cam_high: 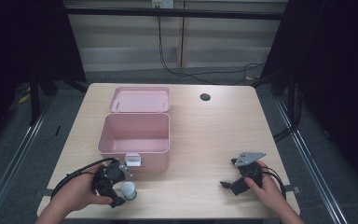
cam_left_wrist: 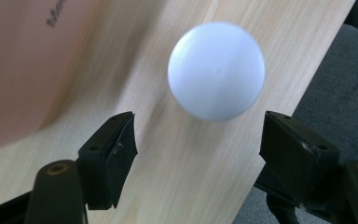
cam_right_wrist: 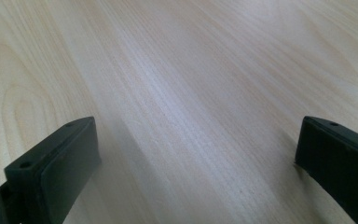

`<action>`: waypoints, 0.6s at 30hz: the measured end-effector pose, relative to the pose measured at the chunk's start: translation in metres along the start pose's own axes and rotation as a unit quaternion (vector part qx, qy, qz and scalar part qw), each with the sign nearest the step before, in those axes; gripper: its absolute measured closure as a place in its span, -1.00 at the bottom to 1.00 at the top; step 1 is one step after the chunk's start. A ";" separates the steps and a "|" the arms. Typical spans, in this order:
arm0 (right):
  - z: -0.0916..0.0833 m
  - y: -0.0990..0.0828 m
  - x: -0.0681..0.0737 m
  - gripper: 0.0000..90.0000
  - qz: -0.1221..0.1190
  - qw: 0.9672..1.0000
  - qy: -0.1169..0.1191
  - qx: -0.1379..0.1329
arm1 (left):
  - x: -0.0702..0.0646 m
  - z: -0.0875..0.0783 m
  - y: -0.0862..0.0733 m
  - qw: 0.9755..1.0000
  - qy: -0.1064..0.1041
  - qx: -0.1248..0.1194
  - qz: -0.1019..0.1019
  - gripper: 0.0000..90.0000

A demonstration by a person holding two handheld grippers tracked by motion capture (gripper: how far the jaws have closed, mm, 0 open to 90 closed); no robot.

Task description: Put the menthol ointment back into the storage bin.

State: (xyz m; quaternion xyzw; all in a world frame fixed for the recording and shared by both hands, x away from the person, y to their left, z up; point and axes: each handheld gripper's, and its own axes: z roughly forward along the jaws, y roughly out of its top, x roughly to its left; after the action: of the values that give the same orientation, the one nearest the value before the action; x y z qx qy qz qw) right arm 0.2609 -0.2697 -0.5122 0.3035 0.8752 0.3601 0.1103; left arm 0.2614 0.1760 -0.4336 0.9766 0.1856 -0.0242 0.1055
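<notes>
Your wooden table [cam_high: 214, 135] takes up the middle of the high view, with a dark round hole [cam_high: 205, 97] toward its upper right. Left of centre stands the pink box [cam_high: 135, 140], open, its lid [cam_high: 140, 99] folded back flat toward the top of the frame and a white latch [cam_high: 133, 160] on its near wall. At the lower left, your left hand [cam_high: 77, 193] holds the left gripper [cam_high: 121, 193] just below the box, and a small white cylindrical container [cam_high: 129, 190] stands on the table right beside its tip. In the left gripper view the container's round white top [cam_left_wrist: 216, 70] sits beyond and between the two jaws, which are spread wide and touch nothing. At the lower right of the high view your right hand [cam_high: 265, 186] holds the right gripper [cam_high: 227, 185], well apart from the box. Its jaws also stand wide apart over bare wood [cam_right_wrist: 191, 93].
</notes>
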 end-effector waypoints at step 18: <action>0.000 0.000 0.000 -1.00 0.000 1.000 0.000 0.000 | -0.002 -0.004 0.019 0.999 -0.004 0.007 0.031 -0.27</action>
State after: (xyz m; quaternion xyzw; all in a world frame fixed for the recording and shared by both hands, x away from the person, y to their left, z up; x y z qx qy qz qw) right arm 0.2610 -0.2697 -0.5122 0.3033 0.8753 0.3600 0.1104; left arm 0.2669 0.1589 -0.4261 0.9826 0.1544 -0.0259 0.1000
